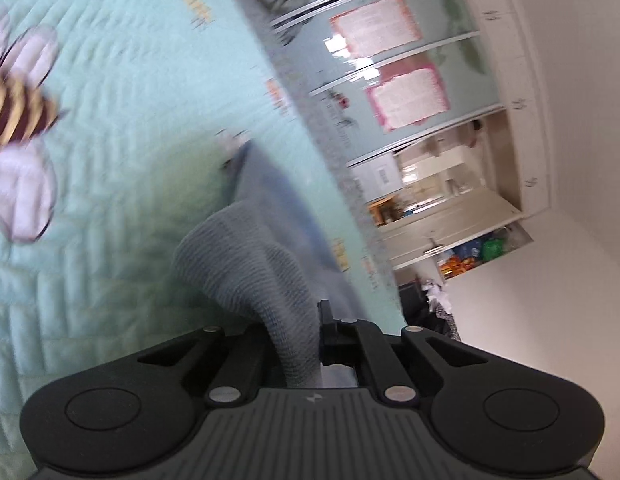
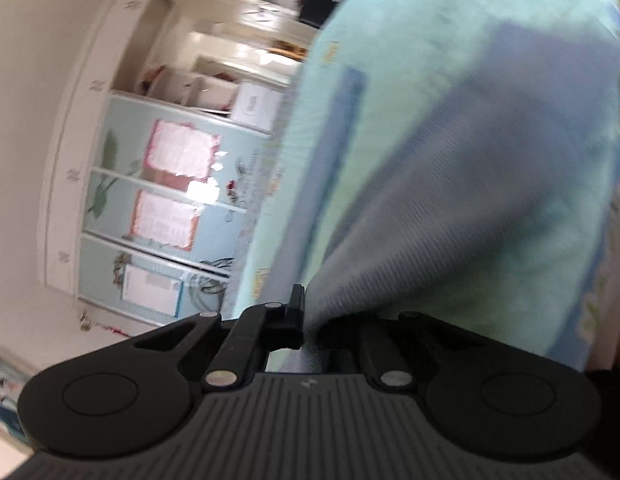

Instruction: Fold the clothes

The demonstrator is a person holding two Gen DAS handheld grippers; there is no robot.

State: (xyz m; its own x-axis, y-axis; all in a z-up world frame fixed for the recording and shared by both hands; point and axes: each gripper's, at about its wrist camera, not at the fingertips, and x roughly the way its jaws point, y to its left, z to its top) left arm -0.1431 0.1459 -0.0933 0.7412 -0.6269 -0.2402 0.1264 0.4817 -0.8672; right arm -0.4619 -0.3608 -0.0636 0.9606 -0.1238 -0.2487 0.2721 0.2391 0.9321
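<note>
The grey-blue ribbed garment (image 1: 246, 272) lies partly on the bed, over a pale green quilt (image 1: 110, 160), and is lifted at two points near the cameras. In the left wrist view a bunched fold of the knit runs straight down into the left gripper (image 1: 310, 344), whose jaws are closed tight on the cloth; the fabric rises as a soft hump just ahead of the fingers and trails back across the quilt. In the right wrist view the same garment (image 2: 449, 208) fans out wide over the bed and narrows to a pinched point at the right gripper (image 2: 310, 332), whose jaws are likewise clamped on its edge.

Holding two separate spots of the cloth makes sense for folding: with both corners or edge points gripped, the fabric between them can be drawn taut and carried over as one flap instead of crumpling. Which part of the garment each gripper holds cannot be told, as both views are blurred.

Further out, an appliqué bee (image 1: 18, 108) decorates the quilt, and beyond the bed's edge stands a wardrobe with pale blue sliding doors (image 2: 162, 200) bearing pink-framed sheets, with open white shelves (image 2: 214, 80) beside it.
</note>
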